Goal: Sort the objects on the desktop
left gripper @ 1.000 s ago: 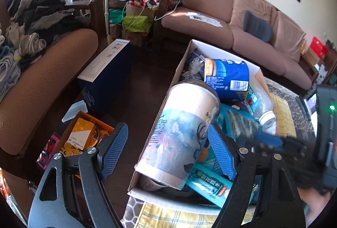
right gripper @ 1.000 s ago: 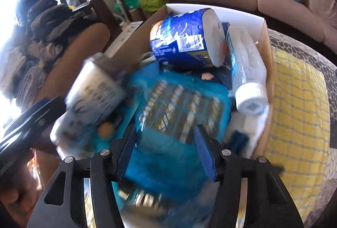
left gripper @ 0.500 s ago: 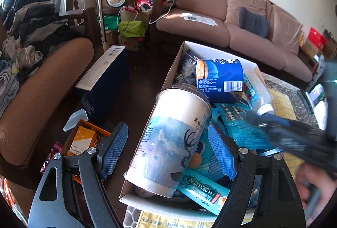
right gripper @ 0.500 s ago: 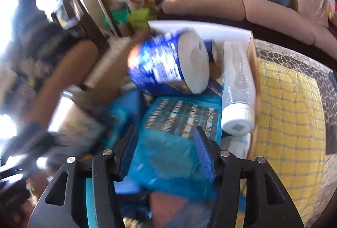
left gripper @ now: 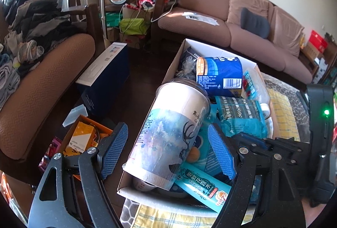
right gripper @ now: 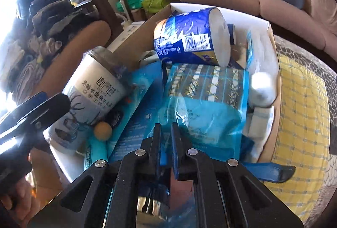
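A white cardboard box (left gripper: 185, 49) (right gripper: 271, 28) is packed with items. A tall milk-tea cup (left gripper: 168, 135) (right gripper: 92, 99) leans in its near left corner, between the fingers of my open left gripper (left gripper: 168, 150); the pads do not touch it. My right gripper (right gripper: 166, 133) is shut on the edge of a blue plastic snack bag (right gripper: 204, 101) (left gripper: 240, 118) lying in the middle of the box. A blue-wrapped tissue roll (left gripper: 219, 76) (right gripper: 189, 38) lies behind it.
A clear bottle with a white cap (right gripper: 261, 84) lies along the box's right wall. A teal sachet (left gripper: 202, 188) sticks out at the front. The box stands on a yellow checked cloth (right gripper: 303, 101). An armchair (left gripper: 42, 91), a navy box (left gripper: 105, 74) and an orange box (left gripper: 84, 139) are at left.
My right gripper's jaws have closed from wide open onto the blue snack bag's edge. The left gripper stays open around the cup and has hardly moved.
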`<state>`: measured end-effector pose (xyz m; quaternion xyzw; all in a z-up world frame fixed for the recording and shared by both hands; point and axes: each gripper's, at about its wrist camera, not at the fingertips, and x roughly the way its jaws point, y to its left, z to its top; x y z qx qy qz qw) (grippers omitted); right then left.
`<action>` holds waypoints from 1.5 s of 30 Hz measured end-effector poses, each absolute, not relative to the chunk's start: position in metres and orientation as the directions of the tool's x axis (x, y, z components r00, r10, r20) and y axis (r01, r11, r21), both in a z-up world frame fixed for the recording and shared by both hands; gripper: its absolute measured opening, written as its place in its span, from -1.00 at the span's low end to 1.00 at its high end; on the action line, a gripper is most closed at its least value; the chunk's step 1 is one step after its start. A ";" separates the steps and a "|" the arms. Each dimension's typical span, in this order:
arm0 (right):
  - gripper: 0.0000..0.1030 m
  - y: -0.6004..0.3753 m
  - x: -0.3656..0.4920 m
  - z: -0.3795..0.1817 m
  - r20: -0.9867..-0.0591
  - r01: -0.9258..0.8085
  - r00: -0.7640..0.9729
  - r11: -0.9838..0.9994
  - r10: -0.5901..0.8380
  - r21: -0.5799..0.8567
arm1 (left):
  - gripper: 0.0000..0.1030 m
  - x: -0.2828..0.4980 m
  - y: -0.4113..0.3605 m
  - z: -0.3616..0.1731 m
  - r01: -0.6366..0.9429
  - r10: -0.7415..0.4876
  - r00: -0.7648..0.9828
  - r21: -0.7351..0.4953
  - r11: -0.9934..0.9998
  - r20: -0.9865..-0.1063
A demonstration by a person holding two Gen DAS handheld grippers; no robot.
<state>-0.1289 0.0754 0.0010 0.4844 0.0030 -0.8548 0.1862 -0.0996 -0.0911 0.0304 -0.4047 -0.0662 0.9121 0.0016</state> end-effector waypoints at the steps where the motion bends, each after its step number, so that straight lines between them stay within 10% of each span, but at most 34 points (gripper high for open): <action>1: -0.87 0.075 -0.130 0.001 -0.830 0.318 -0.460 -0.931 -0.315 0.178 | 0.48 -0.100 -0.090 0.031 0.050 0.052 -0.674 -0.116 -0.992 -0.737; 45: -0.89 0.142 0.104 0.134 -0.705 0.299 -0.691 -0.951 -0.157 -0.081 | 0.72 0.053 -0.024 0.082 -0.025 0.048 -0.779 -0.046 -0.999 -0.625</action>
